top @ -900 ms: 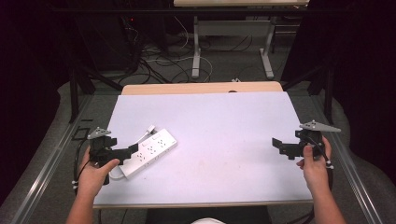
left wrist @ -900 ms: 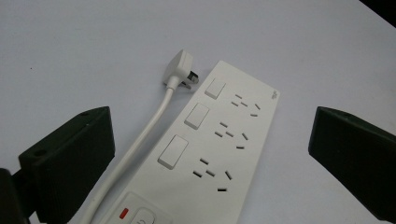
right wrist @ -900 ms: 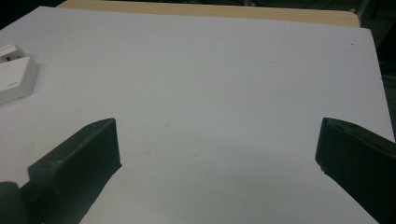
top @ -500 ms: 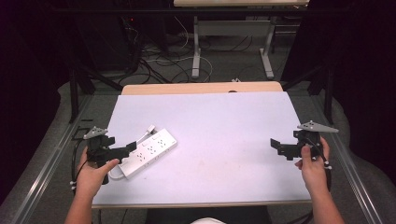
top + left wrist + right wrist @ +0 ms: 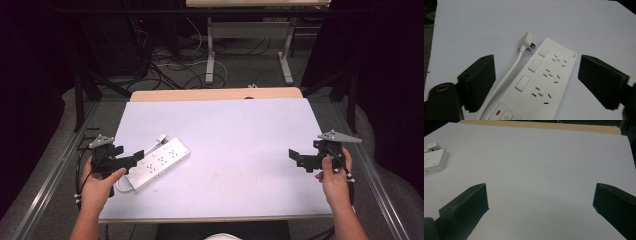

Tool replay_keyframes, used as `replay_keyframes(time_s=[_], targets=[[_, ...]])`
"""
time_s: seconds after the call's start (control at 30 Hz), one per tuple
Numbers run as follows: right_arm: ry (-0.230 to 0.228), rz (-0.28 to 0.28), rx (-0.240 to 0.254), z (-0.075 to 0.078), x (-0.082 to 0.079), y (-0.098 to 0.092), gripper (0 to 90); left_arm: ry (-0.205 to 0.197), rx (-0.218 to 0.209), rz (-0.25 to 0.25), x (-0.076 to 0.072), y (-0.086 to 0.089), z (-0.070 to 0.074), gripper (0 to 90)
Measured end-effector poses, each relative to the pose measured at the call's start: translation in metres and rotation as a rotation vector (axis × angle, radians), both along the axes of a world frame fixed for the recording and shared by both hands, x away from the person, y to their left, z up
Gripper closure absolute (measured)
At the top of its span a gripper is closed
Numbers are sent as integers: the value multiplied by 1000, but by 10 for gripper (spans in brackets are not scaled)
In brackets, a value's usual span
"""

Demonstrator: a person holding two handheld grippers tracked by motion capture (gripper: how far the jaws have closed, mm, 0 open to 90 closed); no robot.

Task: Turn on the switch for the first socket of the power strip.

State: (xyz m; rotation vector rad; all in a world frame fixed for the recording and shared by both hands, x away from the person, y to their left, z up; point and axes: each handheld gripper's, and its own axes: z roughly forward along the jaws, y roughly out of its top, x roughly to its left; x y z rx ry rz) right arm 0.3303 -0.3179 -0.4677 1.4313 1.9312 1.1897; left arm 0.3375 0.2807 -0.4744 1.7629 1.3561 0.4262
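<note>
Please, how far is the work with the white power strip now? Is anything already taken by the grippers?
Nothing looks done yet: the power strip lies flat on the white table, its cord and plug alongside it. In hand: the left gripper is open, jaws on either side of the strip but not closed on it. The right gripper is open over bare table, far from it. The grasp and any handling are left.

In the left gripper view the bottom edge chops off the near end of the power strip (image 5: 541, 82), so its power button is only half there, and the cord (image 5: 506, 77) runs out of frame too. The logo on the strip's far corner is too tiny to read. In the right gripper view only one corner of the strip pokes in at the left edge.
</note>
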Motion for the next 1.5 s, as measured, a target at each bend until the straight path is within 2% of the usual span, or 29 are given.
replay_keyframes(time_s=[0.17, 0.37, 0.57, 0.63, 0.7, 0.8, 0.87, 0.9, 1.03, 1.13, 1.27, 1.37, 1.5], targets=[[-7, 4, -5, 0, 0, 2, 0, -2, -11, -8, -1, -2, 7, 185], [2, 15, -5, 1, -2, 4, 0, -8, 8, -7, -2, -6, 12, 235], [-7, 15, -12, 1, -2, 6, 0, 7, 30, -1, -1, -6, 14, 301], [-4, 16, -8, 1, -2, 7, 0, -1, 32, 10, -1, -6, 14, 306], [0, 21, -10, 1, -3, 7, 0, 2, 55, 11, -1, -6, 15, 323], [-1, 25, -9, 1, -3, 8, 0, -5, 54, 16, 1, -9, 16, 340], [2, 24, -5, 2, -3, 8, 0, -4, 68, -1, 2, -10, 18, 346], [-5, 25, -7, 2, -3, 7, 0, -23, 73, -3, 2, -12, 18, 352], [-8, 24, -2, 3, -2, 7, 0, -41, 101, -40, 4, -16, 23, 394], [-11, 17, -5, 3, -2, 8, 0, -54, 103, -50, 6, -19, 25, 404], [-10, 23, -9, 2, -1, 7, 0, -34, 108, -43, 11, -21, 28, 433], [1, 25, -1, 3, -1, 8, 0, -28, 93, -24, 15, -21, 29, 453], [-5, 30, -4, 3, -1, 8, 0, -3, 65, -14, 19, -20, 32, 475]])
